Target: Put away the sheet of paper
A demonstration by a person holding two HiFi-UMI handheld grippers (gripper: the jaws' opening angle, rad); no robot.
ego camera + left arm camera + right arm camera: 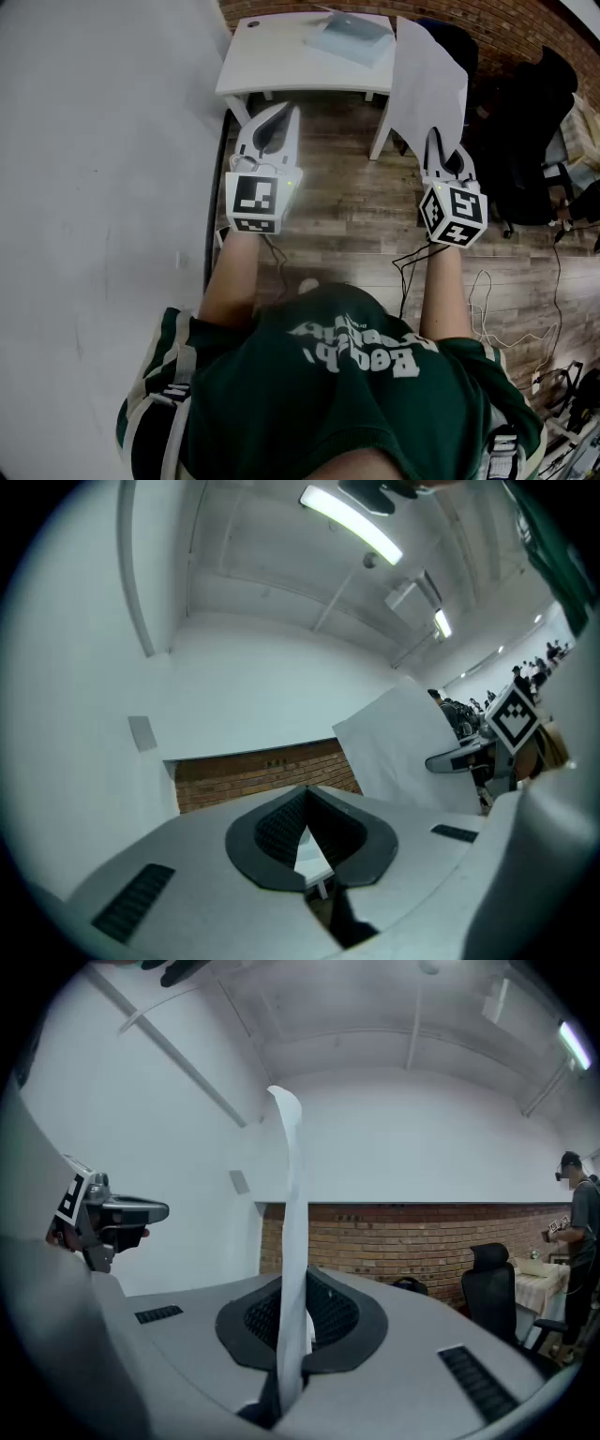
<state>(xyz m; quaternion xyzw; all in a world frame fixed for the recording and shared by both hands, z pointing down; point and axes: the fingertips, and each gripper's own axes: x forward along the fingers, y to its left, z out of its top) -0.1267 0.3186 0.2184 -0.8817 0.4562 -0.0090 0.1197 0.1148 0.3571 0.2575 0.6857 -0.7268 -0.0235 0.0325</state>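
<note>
Head view, biggest first: white wall (pixel 94 141) fills the left third, and wood floor (pixel 347 206) takes the middle and right. Green shirt (pixel 328 394) spans the bottom, with both forearms reaching up-frame. Black chair (pixel 534 131) sits at upper right. White worktop (pixel 272 61) is at top centre, beside the wall. A blue-grey flat item (pixel 349 36) lies on its right part; can't tell what it is.

Task item: the paper (pixel 427 80) is upper right of centre and off the worktop. It is held upright in the air in front of the worktop's right corner. Its bottom edge sits in the right gripper (pixel 439 141).

Right gripper view confirms the grip: fingers clamped tight on the sheet. The sheet runs edge-on up mid-frame and curls over at the top. Brick wall (pixel 403 1241) shows low in the background.

Next, the left gripper (pixel 292 111) is left of centre, just below the worktop's front edge and well apart from the paper. In the left gripper view its fingers are closed, tips touching, gripping nothing. A bit of the worktop shows through the gap behind the tips.

Both grippers point up-frame toward the worktop, marker cubes on the person's side.
</note>
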